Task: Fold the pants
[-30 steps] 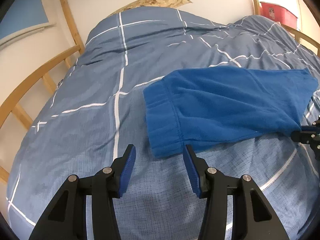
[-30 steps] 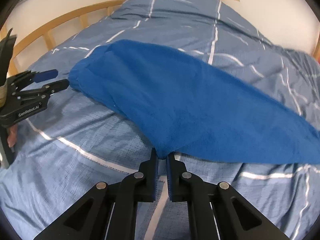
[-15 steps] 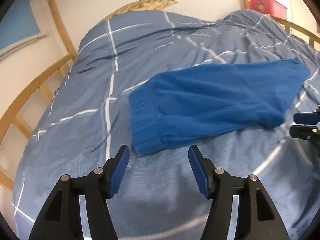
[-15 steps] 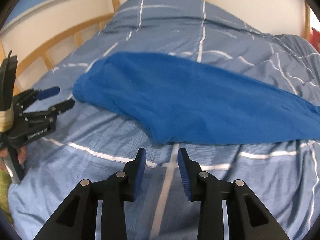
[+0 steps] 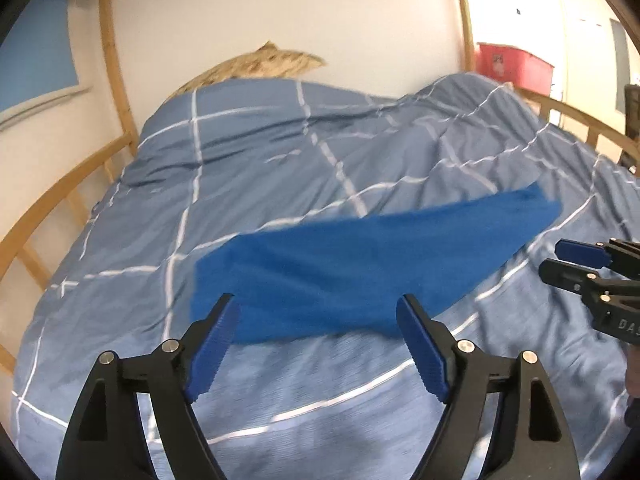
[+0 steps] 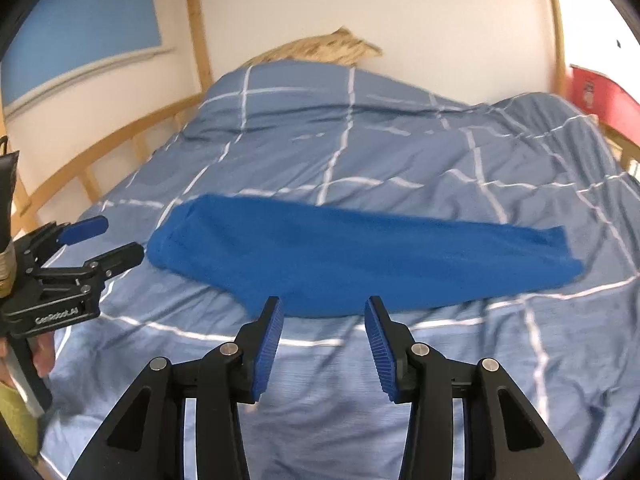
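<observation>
— What changed in the last second?

— Our right tool (image 6: 324,342) was pinched on the near edge of the bright blue fleece pants (image 6: 352,258) a second ago; now its jaws are spread with nothing between them, and it has pulled back. Our left tool (image 5: 318,346) was already spread and has opened wider, holding nothing either.

— And the pants?

— They lie flat as one long strip across the middle of the blue checked duvet on the bed (image 5: 280,152), waistband end toward the left rail side, leg ends toward the right. Both tools sit just off the strip's near edge, closer to the bed's near edge.

— What does that mean for the fold?

— We judge the lengthwise fold, leg on leg, is laid down and released. What remains is folding the strip across its length, so we would next take the leg ends.

— Any containers?

— Only a red plastic bin (image 5: 514,66) beyond the bed's far right corner. We cannot tell what is inside.
</observation>
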`<state>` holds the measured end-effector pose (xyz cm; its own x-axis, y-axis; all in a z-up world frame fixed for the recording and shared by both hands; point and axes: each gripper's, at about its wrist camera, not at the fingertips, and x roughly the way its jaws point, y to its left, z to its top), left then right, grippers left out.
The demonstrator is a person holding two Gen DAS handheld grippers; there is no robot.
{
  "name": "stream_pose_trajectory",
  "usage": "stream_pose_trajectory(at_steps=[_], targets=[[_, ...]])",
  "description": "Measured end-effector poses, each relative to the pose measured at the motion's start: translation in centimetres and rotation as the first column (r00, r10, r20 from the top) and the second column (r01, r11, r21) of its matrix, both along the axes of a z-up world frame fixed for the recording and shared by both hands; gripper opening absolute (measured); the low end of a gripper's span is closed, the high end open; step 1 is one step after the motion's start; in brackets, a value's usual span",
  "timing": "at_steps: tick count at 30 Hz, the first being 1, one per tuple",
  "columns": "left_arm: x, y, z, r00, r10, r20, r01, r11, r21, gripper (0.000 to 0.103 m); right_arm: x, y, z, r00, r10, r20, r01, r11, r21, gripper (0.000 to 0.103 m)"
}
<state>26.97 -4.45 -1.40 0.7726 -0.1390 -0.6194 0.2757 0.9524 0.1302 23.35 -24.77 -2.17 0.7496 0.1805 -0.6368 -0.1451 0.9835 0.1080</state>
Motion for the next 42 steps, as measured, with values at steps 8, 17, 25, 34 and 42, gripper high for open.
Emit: stream_pose_trajectory(at_steps=[8,17,25,34,42], targets=[[0.6,-9.9,1.0,0.999,-0.05,0.007,0.05,0.997,-0.051,0.083,0.2,-9.7,1.4,0.99,-0.138,0.031,0.138,0.99,0.007,0.043],[4.9,-20.9,-1.0,0.999,-0.041,-0.025,0.039,0.994,-0.097,0.084,3.3,-22.3,0.3,0.949,-0.316,0.005,0.315,0.946,0.073,0.043],[8.7,-28.4,-4.2,1.0,0.02,-0.008,-0.02,0.998,-0.057,0.084,7.2,-27.8,-3.6,0.923,-0.379,-0.07,0.385,0.908,0.163,0.043],[9.3,-30.0,-7.4,0.992,0.074,0.106,-0.074,0.997,-0.007,0.084,10.4,-30.5,-7.7,0.899,-0.409,-0.155,0.435,0.874,0.219,0.043],[9.9,-29.7,-8.4,0.993,0.07,0.097,-0.072,0.997,0.013,0.084,12.5,-32.2,-10.9,0.876,-0.416,-0.244,0.478,0.818,0.321,0.043]])
